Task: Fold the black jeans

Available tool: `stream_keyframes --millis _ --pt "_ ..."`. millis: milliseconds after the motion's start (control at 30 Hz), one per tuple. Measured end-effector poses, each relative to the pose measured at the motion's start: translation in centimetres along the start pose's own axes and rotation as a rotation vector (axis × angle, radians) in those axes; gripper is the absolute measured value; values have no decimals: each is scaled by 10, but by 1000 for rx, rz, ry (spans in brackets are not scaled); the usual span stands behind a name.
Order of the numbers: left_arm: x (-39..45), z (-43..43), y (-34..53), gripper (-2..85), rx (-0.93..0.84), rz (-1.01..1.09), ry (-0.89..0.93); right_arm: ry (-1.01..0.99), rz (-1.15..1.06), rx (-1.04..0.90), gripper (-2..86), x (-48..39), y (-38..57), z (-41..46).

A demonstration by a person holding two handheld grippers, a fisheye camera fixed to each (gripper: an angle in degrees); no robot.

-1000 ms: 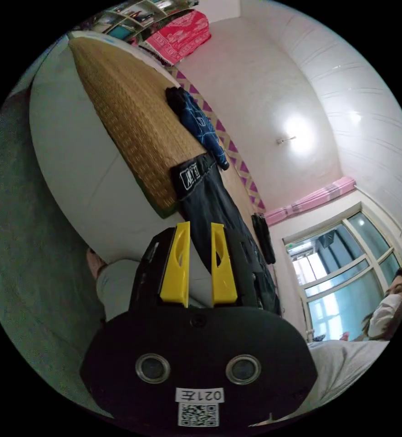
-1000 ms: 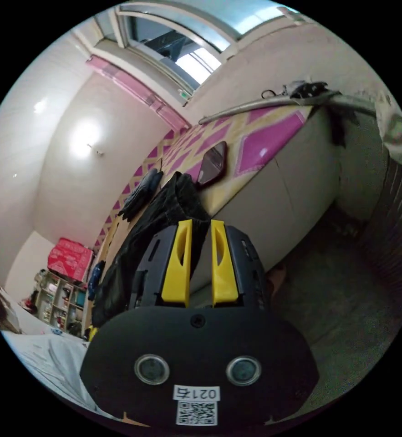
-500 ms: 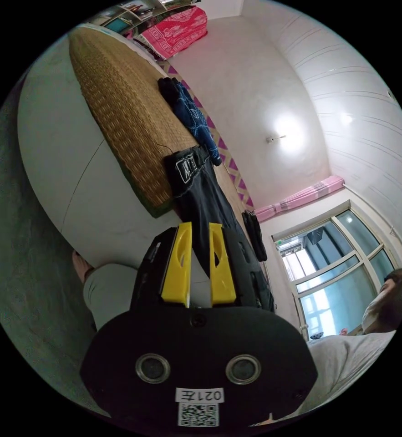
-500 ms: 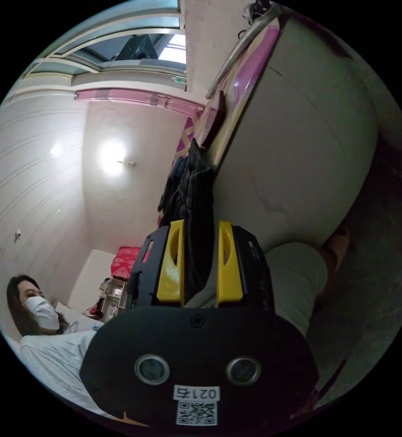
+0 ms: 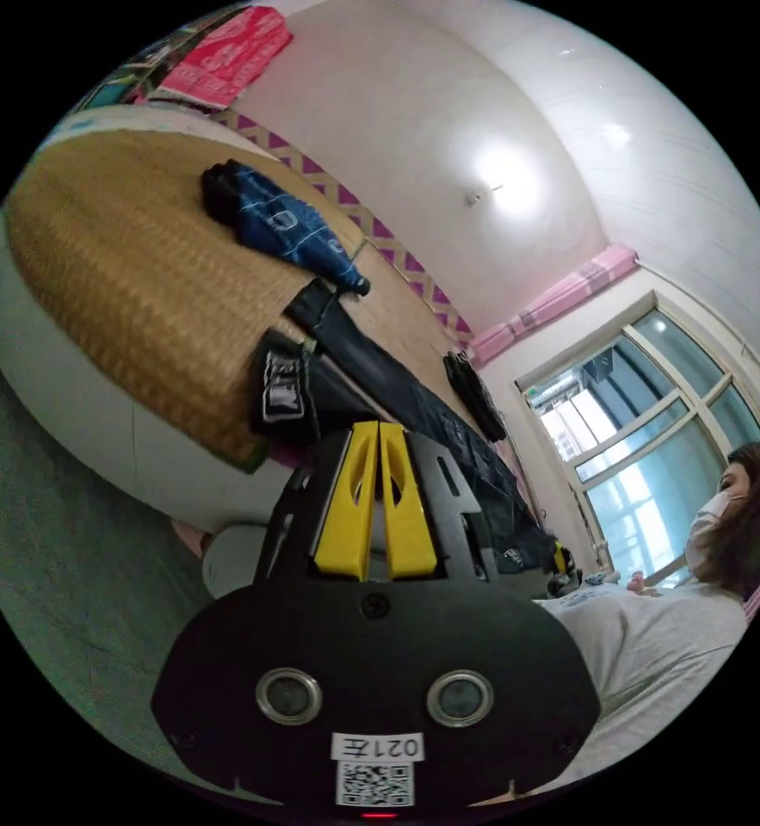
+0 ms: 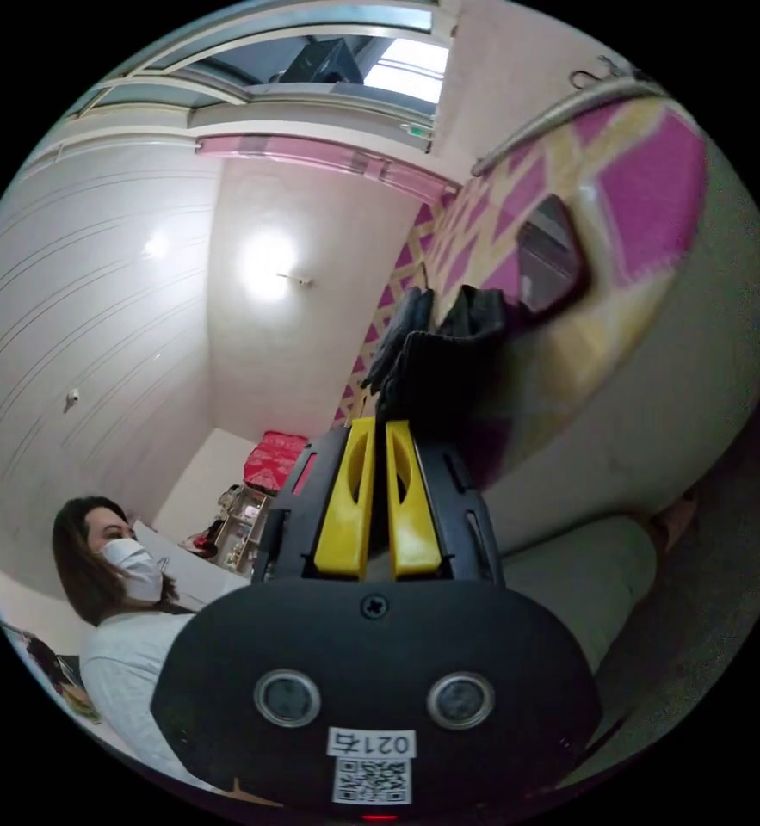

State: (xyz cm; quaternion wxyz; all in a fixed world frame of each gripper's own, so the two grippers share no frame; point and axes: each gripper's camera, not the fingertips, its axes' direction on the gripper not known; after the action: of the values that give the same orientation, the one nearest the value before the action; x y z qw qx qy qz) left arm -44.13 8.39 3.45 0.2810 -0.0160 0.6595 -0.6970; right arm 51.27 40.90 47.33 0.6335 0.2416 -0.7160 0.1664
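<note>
The black jeans (image 5: 414, 404) lie stretched along the near edge of a bed, their waistband with a white label (image 5: 281, 396) hanging over the side. My left gripper (image 5: 378, 428) has its yellow jaws closed together at the jeans' edge near the waistband. In the right gripper view the jeans' other end (image 6: 448, 370) bunches up on the pink-patterned bed edge. My right gripper (image 6: 380, 426) is shut with dark cloth pinched between its jaws. A small yellow part of the other gripper (image 5: 559, 559) shows at the jeans' far end.
A blue garment (image 5: 285, 219) lies on the woven mat (image 5: 130, 258). Another dark garment (image 5: 474, 396) (image 6: 401, 331) rests beyond the jeans. A dark flat device (image 6: 547, 258) sits on the bed. A masked person in a grey top (image 5: 655, 637) stands close, beside a window (image 5: 620, 413).
Both grippers went from open to shut at the jeans' edge. Both cameras rolled and swung, and the jeans' waistband now droops over the bed's side.
</note>
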Motion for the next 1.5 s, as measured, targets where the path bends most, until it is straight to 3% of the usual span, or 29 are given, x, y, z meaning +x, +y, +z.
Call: stream_keyframes --millis 200,467,667,867,1067,1400,1500 --pt "42 64 -110 -9 -112 40 -24 2 -40 -79 15 -31 -103 108" --pt "-30 231 -192 -7 -256 -123 -166 341 36 -197 90 24 -177 312" --pt "-37 207 -171 -9 -144 0 -240 511 -345 -391 83 -33 -118 386" --pt "-22 218 -142 1 -169 102 -359 451 -733 -630 74 -97 6 490" --pt "-48 233 -147 56 -109 -20 -411 482 -945 -659 77 -116 46 586" --pt "-81 243 -156 -7 -108 -68 -398 561 -1197 -946 85 -84 51 767" --pt "-90 241 -158 -9 -109 -68 -382 568 -1277 -983 33 -86 69 792"
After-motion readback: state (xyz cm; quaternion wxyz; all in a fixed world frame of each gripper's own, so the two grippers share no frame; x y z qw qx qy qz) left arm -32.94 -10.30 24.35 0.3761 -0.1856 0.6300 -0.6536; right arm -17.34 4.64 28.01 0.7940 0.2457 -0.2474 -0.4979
